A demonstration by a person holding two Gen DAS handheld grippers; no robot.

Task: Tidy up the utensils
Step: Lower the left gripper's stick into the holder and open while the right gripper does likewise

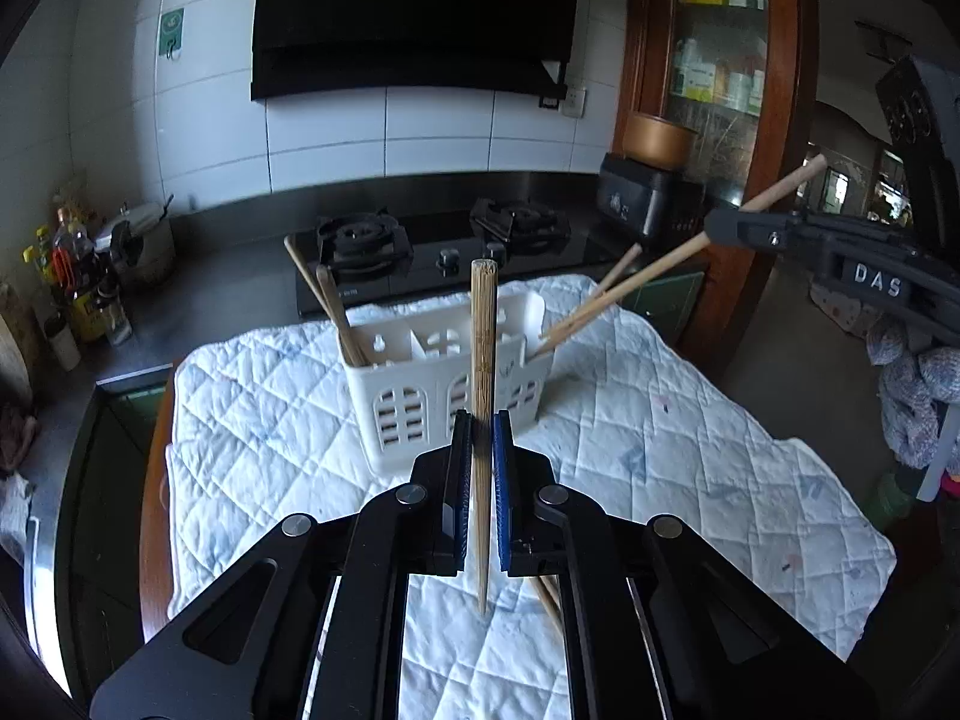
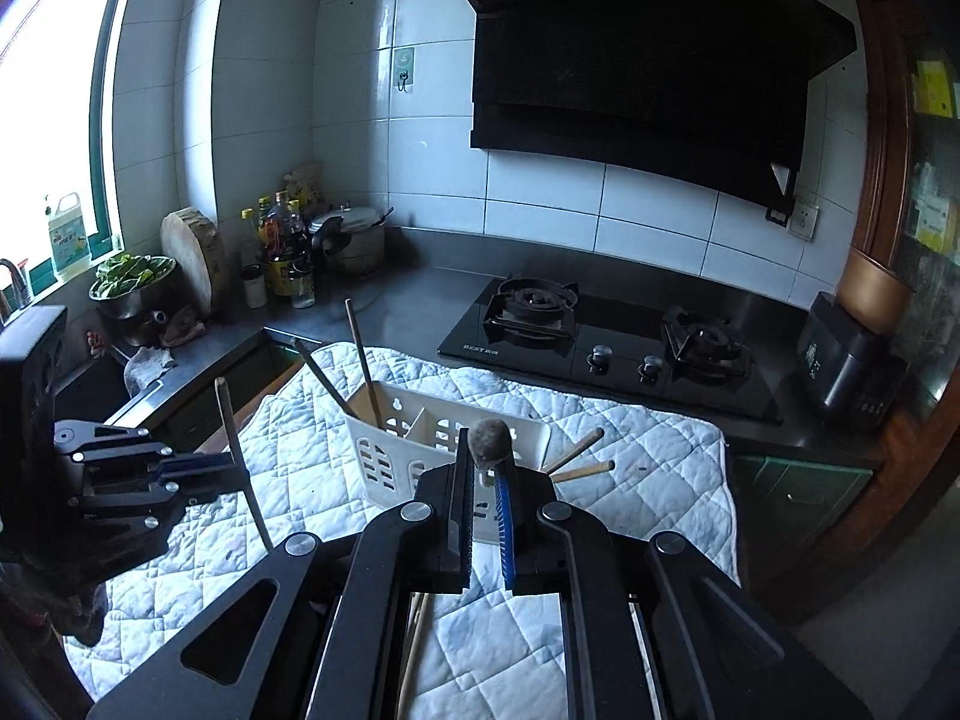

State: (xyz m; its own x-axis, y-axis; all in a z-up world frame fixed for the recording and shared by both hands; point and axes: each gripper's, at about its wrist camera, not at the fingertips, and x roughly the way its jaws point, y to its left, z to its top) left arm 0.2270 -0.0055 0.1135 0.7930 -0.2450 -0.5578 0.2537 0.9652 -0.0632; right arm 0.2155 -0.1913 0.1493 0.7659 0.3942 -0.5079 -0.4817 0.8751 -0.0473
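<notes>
A white slotted utensil caddy (image 1: 447,384) stands on a quilted white cloth (image 1: 690,456); it also shows in the right wrist view (image 2: 396,450). My left gripper (image 1: 481,420) is shut on an upright bamboo chopstick (image 1: 483,348) in front of the caddy. My right gripper (image 2: 486,468) is shut on another chopstick (image 1: 666,270), seen end-on in its own view (image 2: 491,441), slanting into the caddy's right compartment. Two chopsticks (image 1: 336,312) lean in the left compartment. Loose chopsticks (image 1: 549,597) lie on the cloth under my grippers.
A black gas hob (image 2: 606,342) sits behind the cloth on the steel counter. Bottles (image 2: 282,258) and a pot (image 2: 354,240) stand in the back left corner. A black appliance (image 2: 846,360) stands at the right. A range hood (image 2: 636,60) hangs above.
</notes>
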